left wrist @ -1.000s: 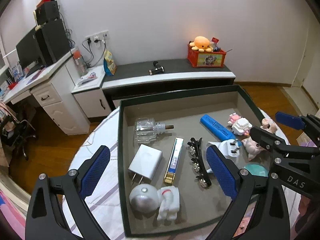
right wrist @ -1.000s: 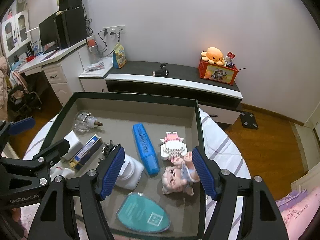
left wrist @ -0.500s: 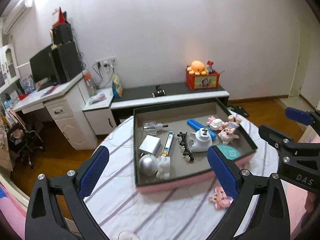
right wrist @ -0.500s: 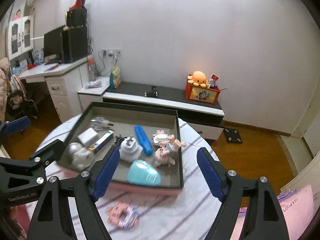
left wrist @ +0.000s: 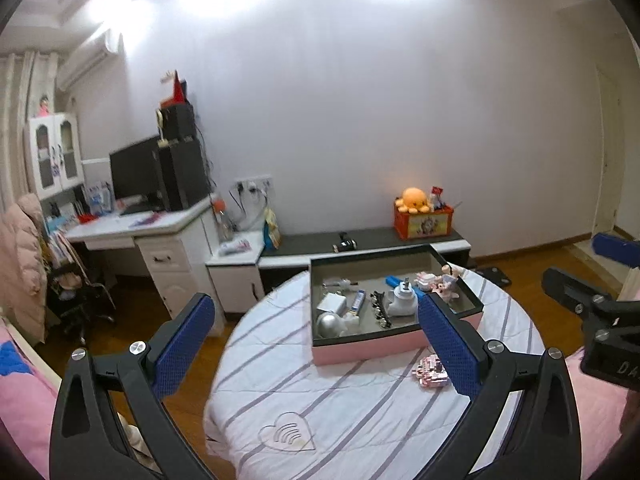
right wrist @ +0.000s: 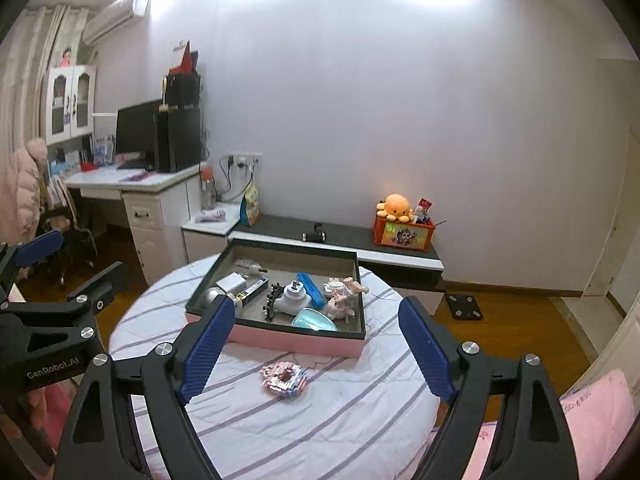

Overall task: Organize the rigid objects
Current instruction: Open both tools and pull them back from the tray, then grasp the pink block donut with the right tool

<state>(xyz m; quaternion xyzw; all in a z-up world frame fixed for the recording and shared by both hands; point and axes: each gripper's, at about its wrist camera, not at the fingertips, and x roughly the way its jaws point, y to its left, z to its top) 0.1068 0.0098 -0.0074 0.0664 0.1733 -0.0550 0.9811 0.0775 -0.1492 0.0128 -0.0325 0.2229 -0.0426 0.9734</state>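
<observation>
A pink-sided box with a dark rim sits at the far side of a round striped table. It holds several small things, among them a white charger, a silver ball, a blue marker, a teal case and a doll figure. A pink brick toy lies on the cloth in front of the box. My left gripper and right gripper are open, empty and held back high above the table.
A white desk with a monitor stands at the left. A low dark bench along the wall carries a red box with an orange plush. Wooden floor surrounds the table. Pink bedding lies near at the lower left.
Both grippers have pulled up and back from close over the box, so the whole table and room now show. Both stay open and empty.
</observation>
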